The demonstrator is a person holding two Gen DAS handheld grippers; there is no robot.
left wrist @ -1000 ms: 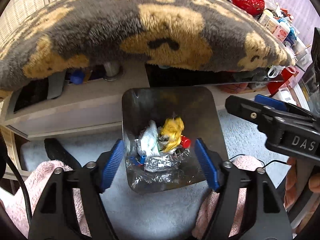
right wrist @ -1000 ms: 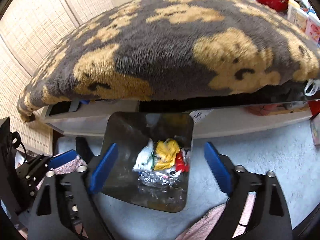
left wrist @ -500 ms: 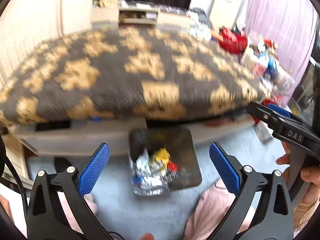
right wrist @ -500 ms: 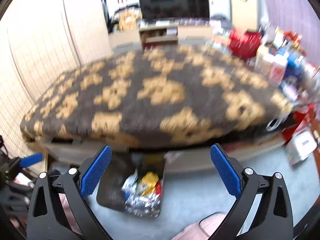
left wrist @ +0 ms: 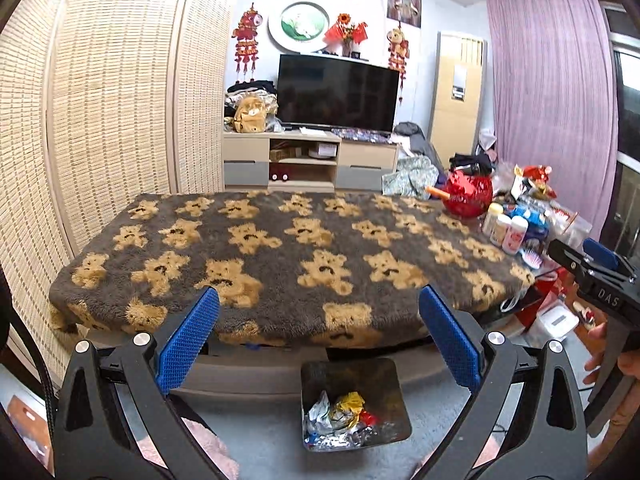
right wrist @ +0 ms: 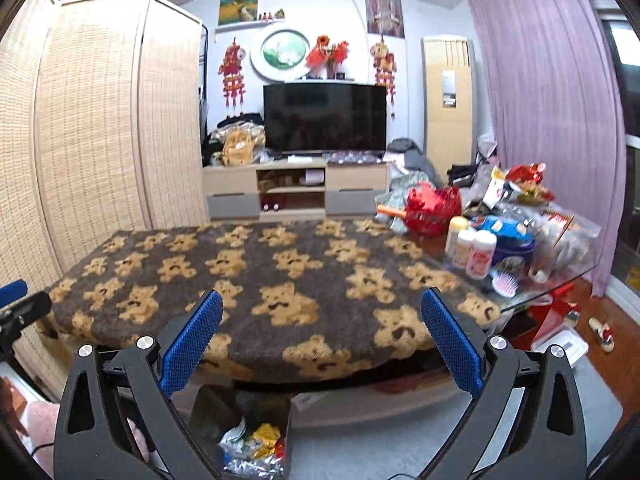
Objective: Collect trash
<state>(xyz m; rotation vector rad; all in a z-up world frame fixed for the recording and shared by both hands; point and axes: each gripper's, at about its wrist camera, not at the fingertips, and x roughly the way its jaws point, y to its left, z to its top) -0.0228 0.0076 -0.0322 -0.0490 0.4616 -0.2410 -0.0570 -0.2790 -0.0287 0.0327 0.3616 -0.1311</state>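
Observation:
A dark square trash bin (left wrist: 390, 376) stands on the grey carpet below the table edge, holding foil, white, yellow and red scraps (left wrist: 344, 416). It also shows in the right wrist view (right wrist: 208, 408) with the same scraps (right wrist: 256, 444). My left gripper (left wrist: 319, 338) is open and empty, raised above the bin facing the table. My right gripper (right wrist: 320, 340) is open and empty, likewise raised. The right gripper's black body shows at the right edge of the left wrist view (left wrist: 600, 284).
A low table covered by a grey teddy-bear blanket (left wrist: 288, 248) fills the middle. Bottles, a red basket (left wrist: 468, 196) and packets crowd its right end. A TV stand (left wrist: 308, 160), woven screen (left wrist: 100, 120) and purple curtain (left wrist: 552, 100) lie beyond.
Both grippers have risen and tilted up from looking down into the bin to looking across the table; the bin now sits low in both views. Both stay open.

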